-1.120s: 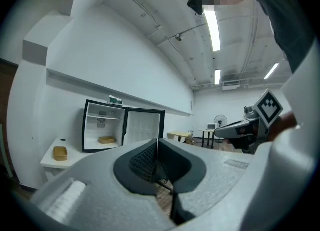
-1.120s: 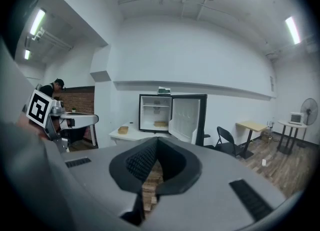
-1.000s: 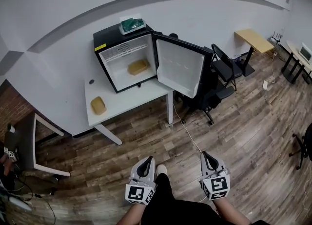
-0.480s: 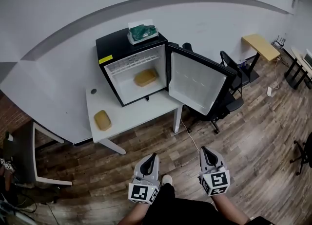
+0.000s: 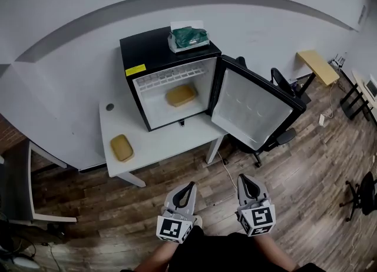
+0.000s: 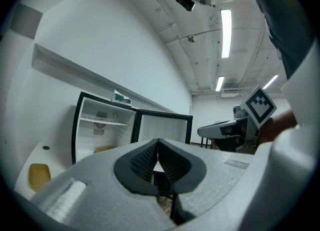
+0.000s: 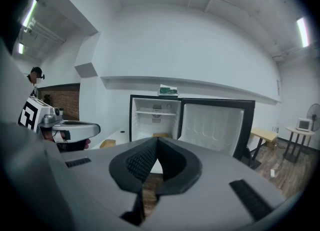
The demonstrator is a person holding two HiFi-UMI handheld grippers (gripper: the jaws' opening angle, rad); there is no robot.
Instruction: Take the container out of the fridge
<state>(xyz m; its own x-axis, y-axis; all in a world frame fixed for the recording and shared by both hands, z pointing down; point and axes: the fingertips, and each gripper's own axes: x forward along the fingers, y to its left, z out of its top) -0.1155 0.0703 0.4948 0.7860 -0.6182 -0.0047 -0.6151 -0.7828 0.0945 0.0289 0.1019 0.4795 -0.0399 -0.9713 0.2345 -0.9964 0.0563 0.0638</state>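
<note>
A black mini fridge [image 5: 141, 50] stands on a white table [image 5: 165, 141], its door [image 5: 254, 109] swung open to the right. Inside it lies a tan container [image 5: 181, 95], also visible as the container [image 7: 160, 135] in the right gripper view. A second tan container [image 5: 122, 147] rests on the table's left part. My left gripper [image 5: 189, 187] and right gripper [image 5: 244, 180] hover over the wooden floor well in front of the table, both shut and holding nothing. The left gripper [image 6: 158, 143] and the right gripper [image 7: 156, 141] both face the fridge.
A green packet on a white box [image 5: 188, 36] sits on top of the fridge. Black office chairs [image 5: 283, 85] stand behind the open door. A cable [image 5: 225, 162] runs across the floor near the table leg. A small wooden desk [image 5: 318, 65] is at the far right.
The fridge and table have drawn nearer and shifted toward the middle of the head view. Both grippers stay shut, side by side.
</note>
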